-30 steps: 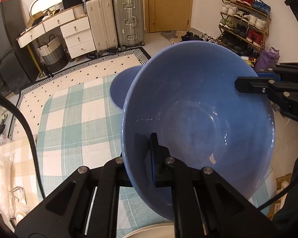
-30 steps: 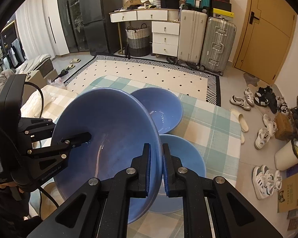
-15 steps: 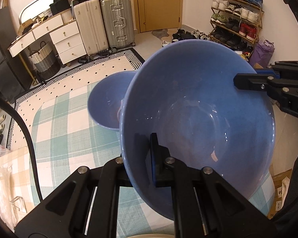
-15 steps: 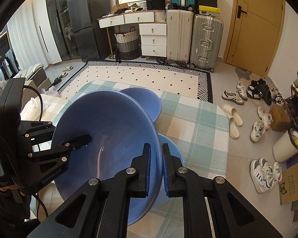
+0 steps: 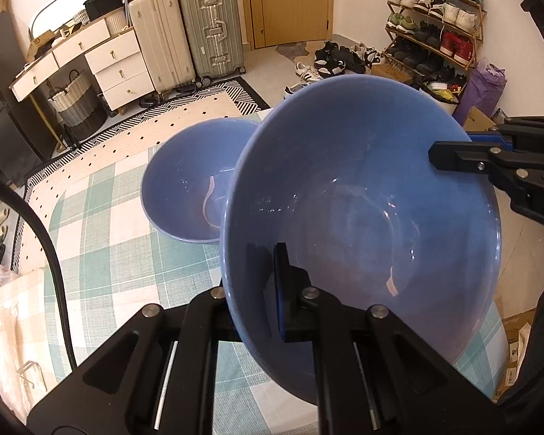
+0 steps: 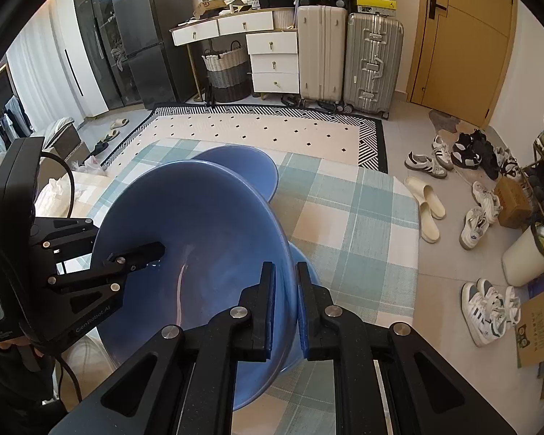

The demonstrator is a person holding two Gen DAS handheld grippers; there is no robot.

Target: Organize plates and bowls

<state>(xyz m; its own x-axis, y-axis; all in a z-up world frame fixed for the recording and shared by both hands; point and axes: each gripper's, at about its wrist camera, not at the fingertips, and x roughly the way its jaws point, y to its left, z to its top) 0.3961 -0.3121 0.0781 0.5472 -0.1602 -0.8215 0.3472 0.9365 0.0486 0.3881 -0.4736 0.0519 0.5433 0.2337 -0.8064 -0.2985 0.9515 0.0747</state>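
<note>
Together the left gripper (image 5: 252, 282) and right gripper (image 6: 284, 304) clamp opposite rims of a glossy, round blue bowl (image 5: 362, 224) — a second blue bowl (image 5: 188, 185) sits just beyond on checked cloth (image 5: 101, 253).

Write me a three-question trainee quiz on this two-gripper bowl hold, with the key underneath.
1. True or false: only the right gripper grips the large blue bowl.
2. Multiple choice: the second blue bowl rests on A) the rug, B) the checked tablecloth, C) the shoe rack.
3. Fill in: each gripper clamps the large bowl by its ____.

Key
1. False: the left gripper pinches the opposite rim too.
2. B.
3. Rim: on each gripper, one finger is inside the bowl and one outside.
</note>
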